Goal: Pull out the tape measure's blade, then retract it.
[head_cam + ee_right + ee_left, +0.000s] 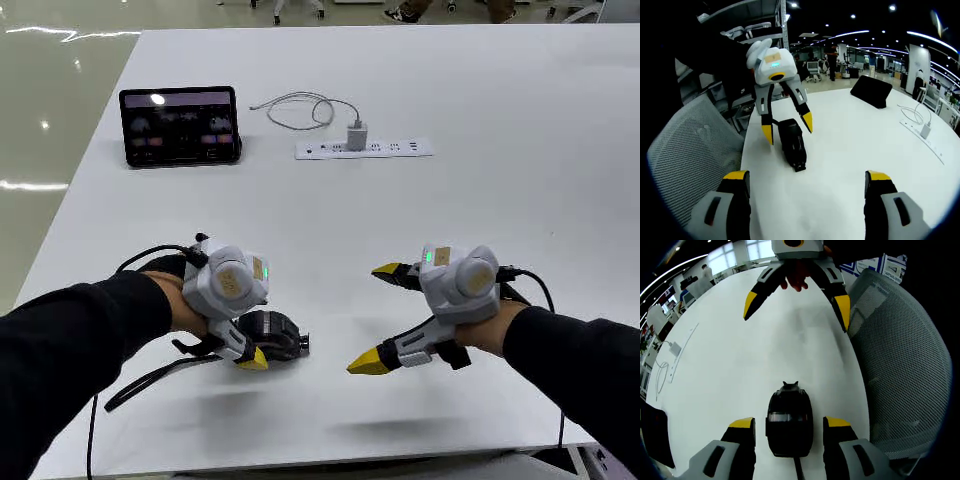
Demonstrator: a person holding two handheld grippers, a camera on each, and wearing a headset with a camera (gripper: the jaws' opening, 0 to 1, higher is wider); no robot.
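Can't read any brand on the tape measure (789, 410). It's a plain black case, and whatever label it has is too small to make out. Same with the print on the power strip (365, 149) and the icons on the tablet (180, 125) screen: there's something there, but it's too blurry to read.

The tape lies flat on the white table (480, 90) near the front edge, right between the fingers of the left gripper (790, 424). In the left gripper view the yellow tips sit either side of the case. There looks to be a thin gap on each side, so I'd say the jaws are straddling it rather than clamping it, though it's close. The hook end sits tight at the front of the case and points toward the right gripper (375, 318).

The right gripper hovers well apart from the tape with its jaws spread wide and nothing between them. The table between it and the tape is bare.

At the back of the table, a white charger (357, 133) is plugged into the strip with its cable (295, 110) looped behind it, and the tablet is propped up to the left. A grey mesh chair (905, 365) sits just off the table's near edge.
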